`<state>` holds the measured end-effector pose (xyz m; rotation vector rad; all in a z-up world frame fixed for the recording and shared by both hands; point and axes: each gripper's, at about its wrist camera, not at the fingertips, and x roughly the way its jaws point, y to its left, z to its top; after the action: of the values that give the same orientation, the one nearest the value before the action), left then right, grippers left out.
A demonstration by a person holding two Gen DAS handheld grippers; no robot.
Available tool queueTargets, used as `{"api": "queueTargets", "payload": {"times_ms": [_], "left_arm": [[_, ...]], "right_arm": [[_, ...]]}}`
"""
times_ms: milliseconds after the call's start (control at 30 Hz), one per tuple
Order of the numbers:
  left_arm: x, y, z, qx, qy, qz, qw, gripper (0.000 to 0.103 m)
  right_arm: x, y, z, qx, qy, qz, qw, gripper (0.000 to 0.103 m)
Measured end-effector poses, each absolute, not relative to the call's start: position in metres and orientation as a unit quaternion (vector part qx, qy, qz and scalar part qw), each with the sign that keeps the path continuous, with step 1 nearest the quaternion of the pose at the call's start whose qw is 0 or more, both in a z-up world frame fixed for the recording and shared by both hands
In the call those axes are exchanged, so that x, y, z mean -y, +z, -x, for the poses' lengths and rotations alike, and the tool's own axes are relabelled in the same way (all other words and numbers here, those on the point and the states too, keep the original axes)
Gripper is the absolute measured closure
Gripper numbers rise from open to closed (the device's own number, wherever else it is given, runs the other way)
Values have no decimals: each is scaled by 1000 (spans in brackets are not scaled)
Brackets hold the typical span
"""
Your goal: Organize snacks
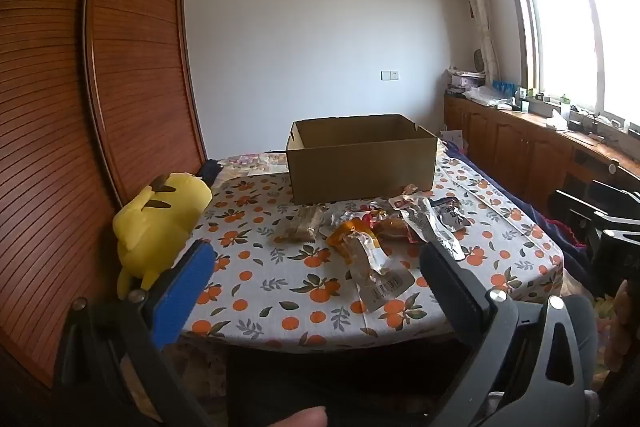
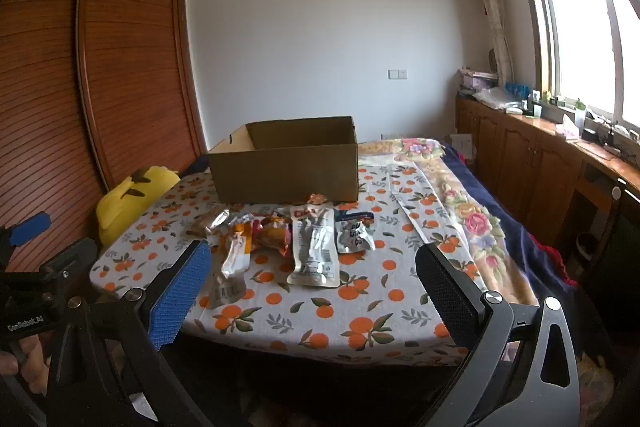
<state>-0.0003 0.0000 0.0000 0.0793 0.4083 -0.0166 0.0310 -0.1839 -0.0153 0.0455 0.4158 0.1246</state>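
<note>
Several snack packets point(image 1: 372, 231) point(image 2: 280, 239) lie in a loose heap on a table with an orange-print cloth point(image 1: 280, 291) point(image 2: 360, 311). Among them are a long silver pouch point(image 2: 314, 247) and an orange-and-silver packet point(image 1: 360, 251). Behind them stands an open, empty-looking cardboard box point(image 1: 362, 163) point(image 2: 286, 167). My left gripper point(image 1: 316, 267) is open, held short of the table's near edge with nothing between its fingers. My right gripper point(image 2: 312, 267) is open too, in front of the heap and apart from it. The left gripper's blue pad point(image 2: 28, 229) shows at the right wrist view's left edge.
A yellow plush toy point(image 1: 156, 223) point(image 2: 128, 199) sits at the table's left edge beside a wooden wardrobe point(image 1: 100, 107). A floral bedspread point(image 2: 460, 203) lies right of the table, with wooden cabinets point(image 2: 520, 163) under the window. A hand point(image 2: 24, 359) holds the left gripper.
</note>
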Motion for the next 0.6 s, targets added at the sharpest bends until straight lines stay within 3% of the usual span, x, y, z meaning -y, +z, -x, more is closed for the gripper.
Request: {"api": "queueTargets", "payload": {"times_ms": [600], "left_arm": [[-4,4,0,-200,-6,-40,979,0]], "right_arm": [[183,-15,-31,-203,61,-21,977,0]]}}
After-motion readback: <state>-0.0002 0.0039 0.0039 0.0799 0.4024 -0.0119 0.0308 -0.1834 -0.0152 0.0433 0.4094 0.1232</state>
